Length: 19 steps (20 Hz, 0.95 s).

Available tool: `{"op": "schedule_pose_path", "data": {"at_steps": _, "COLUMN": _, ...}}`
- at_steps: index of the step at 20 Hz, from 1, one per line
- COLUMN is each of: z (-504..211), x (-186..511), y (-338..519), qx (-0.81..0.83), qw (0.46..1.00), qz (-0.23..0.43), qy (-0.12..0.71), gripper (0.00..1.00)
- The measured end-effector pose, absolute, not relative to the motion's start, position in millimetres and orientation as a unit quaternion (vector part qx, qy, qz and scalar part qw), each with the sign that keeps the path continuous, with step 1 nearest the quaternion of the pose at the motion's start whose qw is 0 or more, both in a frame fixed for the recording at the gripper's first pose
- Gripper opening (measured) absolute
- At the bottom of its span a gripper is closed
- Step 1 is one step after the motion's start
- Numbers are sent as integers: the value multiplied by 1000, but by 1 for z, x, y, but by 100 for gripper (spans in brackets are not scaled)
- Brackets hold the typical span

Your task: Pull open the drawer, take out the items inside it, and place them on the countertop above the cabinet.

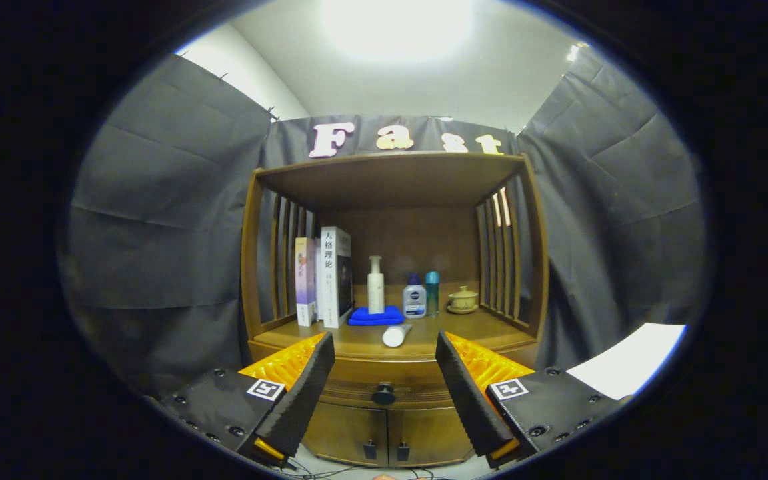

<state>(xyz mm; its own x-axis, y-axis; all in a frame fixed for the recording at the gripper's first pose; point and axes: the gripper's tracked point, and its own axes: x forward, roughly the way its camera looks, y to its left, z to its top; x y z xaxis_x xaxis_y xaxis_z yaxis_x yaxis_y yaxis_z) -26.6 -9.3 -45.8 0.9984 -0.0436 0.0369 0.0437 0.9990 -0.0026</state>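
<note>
A brown wooden cabinet (394, 233) stands ahead of me. Its drawer (384, 383) is closed, with a round dark knob (384, 395) at the middle of its front. My gripper (385, 373) is open, the two black ridged fingers (304, 387) spread wide to either side of the knob and some way short of it. Nothing is between them. On the countertop (424, 337) above the drawer lies a white tube (396, 335), pointing toward me.
Further back on the countertop stand books (324, 277), a white pump bottle (375, 285) on a blue cloth (376, 316), a small white bottle (414, 297), a teal can (432, 293) and a lidded cup (463, 300). Two cabinet doors (384, 437) are below the drawer. Slatted sides flank the shelf.
</note>
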Motion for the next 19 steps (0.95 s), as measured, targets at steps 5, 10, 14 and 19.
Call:
{"op": "schedule_pose_path", "data": {"at_steps": 5, "z": 0, "x": -42, "y": -27, "qx": 10, "qw": 998, "qz": -44, "qy": -51, "gripper": 96}}
{"op": "schedule_pose_path", "data": {"at_steps": 10, "z": 43, "x": -30, "y": -30, "qx": 34, "qw": 995, "qz": -55, "qy": -75, "gripper": 96}}
{"op": "schedule_pose_path", "data": {"at_steps": 14, "z": 62, "x": -5, "y": -33, "qx": 70, "qw": 993, "qz": -52, "qy": -83, "gripper": 96}}
{"op": "schedule_pose_path", "data": {"at_steps": 19, "z": 42, "x": -7, "y": -40, "qx": 81, "qw": 992, "qz": -65, "qy": -72, "gripper": 96}}
